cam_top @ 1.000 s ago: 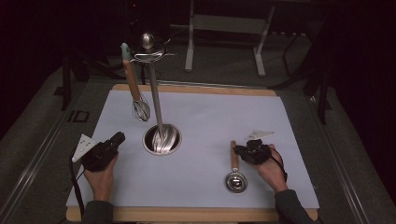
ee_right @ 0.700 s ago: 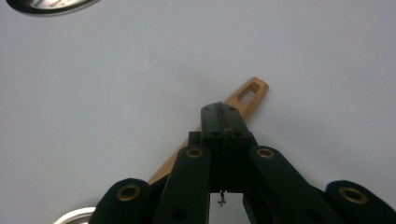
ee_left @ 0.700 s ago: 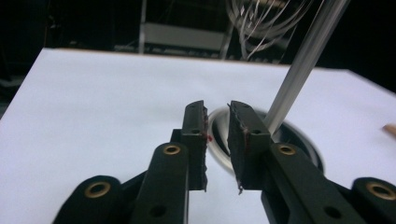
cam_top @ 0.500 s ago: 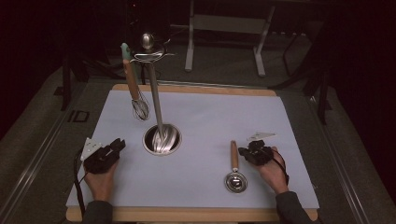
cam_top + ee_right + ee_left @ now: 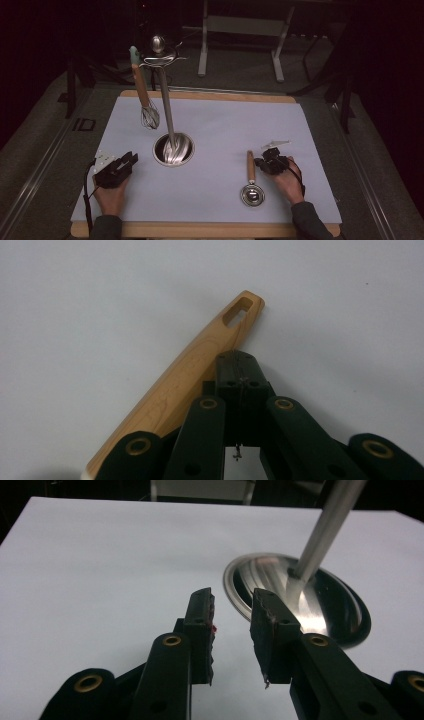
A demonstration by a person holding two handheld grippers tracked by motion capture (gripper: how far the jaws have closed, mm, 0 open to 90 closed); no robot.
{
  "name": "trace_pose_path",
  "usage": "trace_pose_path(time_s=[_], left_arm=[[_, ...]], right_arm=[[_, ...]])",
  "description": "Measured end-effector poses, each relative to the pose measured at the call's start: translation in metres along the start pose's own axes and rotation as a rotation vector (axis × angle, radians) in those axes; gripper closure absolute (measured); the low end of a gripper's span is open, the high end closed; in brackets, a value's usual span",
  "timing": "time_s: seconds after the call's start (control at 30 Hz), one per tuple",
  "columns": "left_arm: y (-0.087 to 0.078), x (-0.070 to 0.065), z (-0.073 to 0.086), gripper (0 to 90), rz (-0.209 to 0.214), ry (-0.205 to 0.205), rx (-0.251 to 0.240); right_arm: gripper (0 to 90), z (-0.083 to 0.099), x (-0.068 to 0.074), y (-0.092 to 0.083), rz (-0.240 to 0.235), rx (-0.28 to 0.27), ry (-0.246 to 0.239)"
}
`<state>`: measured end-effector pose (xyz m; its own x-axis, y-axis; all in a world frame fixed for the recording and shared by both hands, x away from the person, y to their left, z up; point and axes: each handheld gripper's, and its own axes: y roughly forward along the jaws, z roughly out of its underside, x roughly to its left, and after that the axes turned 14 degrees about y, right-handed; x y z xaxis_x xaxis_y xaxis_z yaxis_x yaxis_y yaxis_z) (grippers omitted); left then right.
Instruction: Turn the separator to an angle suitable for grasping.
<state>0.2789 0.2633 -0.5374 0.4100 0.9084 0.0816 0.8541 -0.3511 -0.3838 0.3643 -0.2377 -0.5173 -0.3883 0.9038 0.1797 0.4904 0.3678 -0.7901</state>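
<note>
White table cover (image 5: 225,125) amid dark room

Left tongs (image 5: 232,630) rise from bottom, jaws apart, having just been opening; nothing between them, white surface (image 5: 100,565) visible through gap. Tiny red speck on inner face of left-hand pad. Just beyond right-hand jaw, round shiny steel base (image 5: 325,607) sits on surface. Steel pole (image 5: 320,535) rises from base centre, leaning toward upper right. Far edge of surface meets dark background.
</note>
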Motion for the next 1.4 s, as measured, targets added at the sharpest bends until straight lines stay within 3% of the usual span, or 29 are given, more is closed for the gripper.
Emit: trace_pose_path(time_s=[0.23, 0.43, 1.4], left_arm=[[0.001, -0.003, 0.0, 70.0, 0.008, 0.023, 0.008], [0.002, -0.003, 0.0, 69.4, 0.01, 0.024, 0.013], [0.001, -0.002, 0.001, 69.0, 0.01, 0.017, 0.005]], right_arm=[[89.9, -0.005, 0.002, 0.007, 0.009, 0.008, 0.002], [89.8, -0.011, 0.009, 0.012, 0.009, 0.023, -0.024], [89.5, -0.023, 0.074, 0.03, -0.06, 0.098, -0.191]])
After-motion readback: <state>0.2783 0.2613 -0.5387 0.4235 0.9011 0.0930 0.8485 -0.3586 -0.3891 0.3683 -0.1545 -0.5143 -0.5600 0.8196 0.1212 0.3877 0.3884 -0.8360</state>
